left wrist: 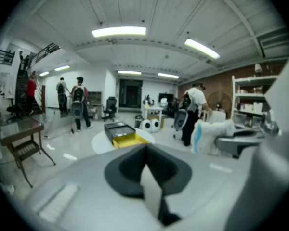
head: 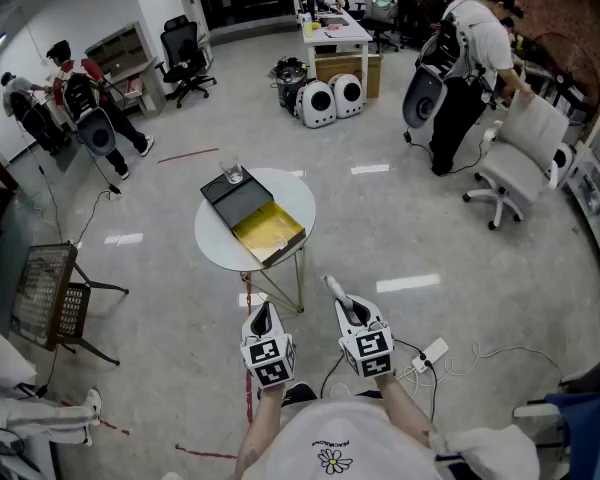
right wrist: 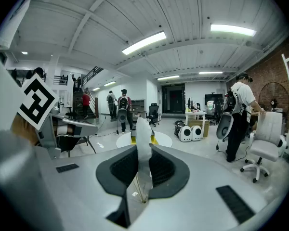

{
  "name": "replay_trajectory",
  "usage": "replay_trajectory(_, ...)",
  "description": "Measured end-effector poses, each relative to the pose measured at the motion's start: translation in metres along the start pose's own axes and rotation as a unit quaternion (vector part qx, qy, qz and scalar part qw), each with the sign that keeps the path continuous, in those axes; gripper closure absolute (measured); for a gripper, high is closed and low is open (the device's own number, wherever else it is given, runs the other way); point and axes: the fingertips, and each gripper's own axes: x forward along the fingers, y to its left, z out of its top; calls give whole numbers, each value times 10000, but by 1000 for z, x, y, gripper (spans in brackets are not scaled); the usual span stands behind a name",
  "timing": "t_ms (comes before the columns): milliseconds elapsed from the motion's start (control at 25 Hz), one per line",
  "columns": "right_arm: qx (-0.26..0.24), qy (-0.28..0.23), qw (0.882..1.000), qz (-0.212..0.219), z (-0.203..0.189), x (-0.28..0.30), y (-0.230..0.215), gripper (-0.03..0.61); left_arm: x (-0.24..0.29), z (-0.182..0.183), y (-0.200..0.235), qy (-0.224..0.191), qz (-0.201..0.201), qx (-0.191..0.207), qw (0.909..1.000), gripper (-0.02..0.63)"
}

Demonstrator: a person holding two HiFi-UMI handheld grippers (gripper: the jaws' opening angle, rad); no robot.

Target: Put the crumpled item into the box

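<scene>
1. The box (head: 269, 231) lies open on the round white table (head: 214, 245) ahead of me, well apart from both grippers. Its near half is lined in yellow, and I see nothing lying in it.
2. The black half of the box sits just behind the yellow one, and a clear glass (head: 231, 172) stands upright on it. I cannot tell whether the glass holds anything.
3. The crumpled item (head: 333, 288) is not in the box. It is a pale, twisted strip pinched in my right gripper (head: 351, 309), whose jaws are closed down narrow on it, and its free end sticks out past the tips.
4. My left gripper (head: 264, 311) has its jaws drawn together with nothing between them.
5. In the right gripper view the pale strip stands straight up the middle and covers most of the box – only slivers of yellow show at its sides.
6. The box is too small in the head view to judge its far corners.
</scene>
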Motion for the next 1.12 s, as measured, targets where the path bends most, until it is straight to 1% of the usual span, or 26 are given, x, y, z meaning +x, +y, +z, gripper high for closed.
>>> replay_trajectory(280,8,40,10000,49,-4,-3,0,538,-5,-3,-3,-21,16,23,10000,615)
replay_trajectory(520,32,14,10000,77,-5,-4,-10,538,0,-5,-11,-20,32,4,10000,615)
replay_trajectory(800,400,-119,9991,-32,-8,-4,-24,537,-3,-1,-16,-56,22,29,10000,616)
replay_trajectory(960,298,-82,9995,97,-9,-2,-21,537,-3,4,-9,-106,156,-132,9997,617)
replay_trajectory(1120,113,2,9996,259,-8,11,-17,537,11,7,-3,-104,224,-216,9995,615)
